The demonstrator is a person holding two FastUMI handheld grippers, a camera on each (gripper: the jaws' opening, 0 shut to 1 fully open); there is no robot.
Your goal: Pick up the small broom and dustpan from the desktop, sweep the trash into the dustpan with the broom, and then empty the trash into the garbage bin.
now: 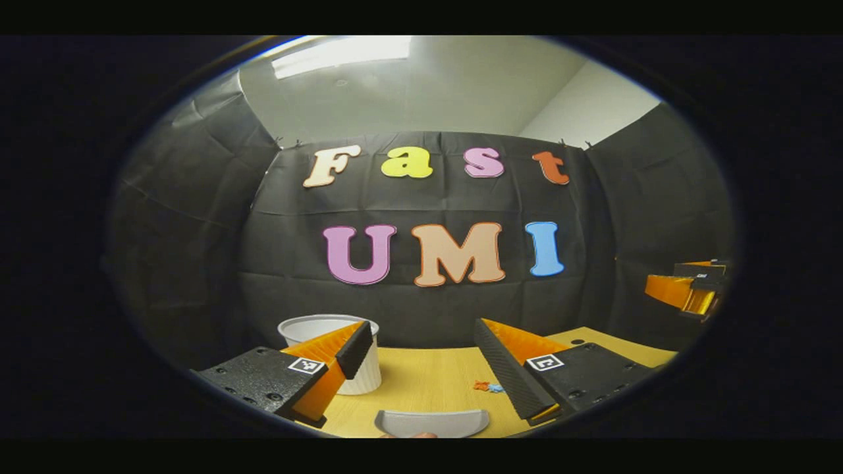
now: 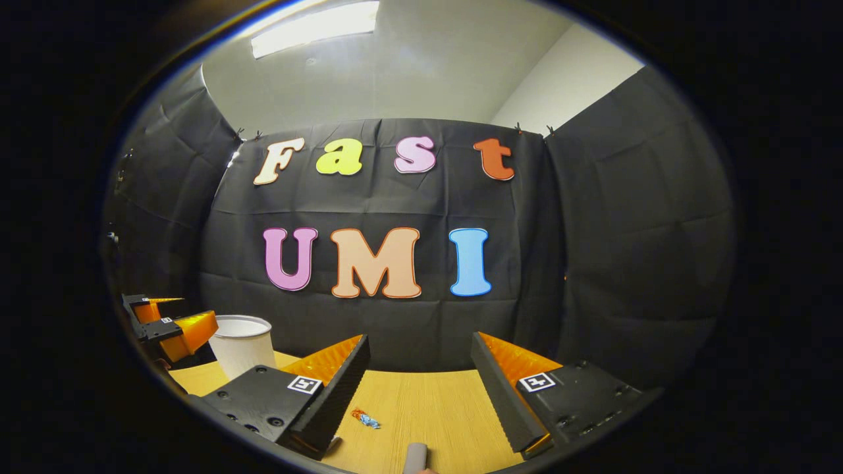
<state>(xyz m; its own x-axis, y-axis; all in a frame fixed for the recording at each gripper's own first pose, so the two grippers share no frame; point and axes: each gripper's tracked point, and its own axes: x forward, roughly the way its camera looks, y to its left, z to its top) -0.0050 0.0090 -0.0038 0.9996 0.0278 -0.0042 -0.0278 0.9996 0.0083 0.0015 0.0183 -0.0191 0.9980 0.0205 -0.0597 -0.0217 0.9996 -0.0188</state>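
Now both tools hovering spread, gripping nothing.
Left tool [image 1: 421, 362] facing dustpan [image 1: 432, 422]; right tool [image 2: 421, 388] lining up over broom handle [image 2: 415, 457], trash [image 2: 365, 418] lying between on counter [image 2: 428, 401].

White ribbed bin [image 1: 361, 375], grey dustpan [image 1: 432, 422], tan woodgrain desk [image 1: 421, 375], orange/blue trash [image 1: 488, 386].

The light wooden bench [image 2: 435, 408] shows fine straight grain with a matt finish. The white ribbed plastic bin [image 1: 365, 375] looks smooth, and the grey plastic dustpan [image 1: 431, 421] appears matt. The scraps [image 2: 365, 419] look like crinkled paper.
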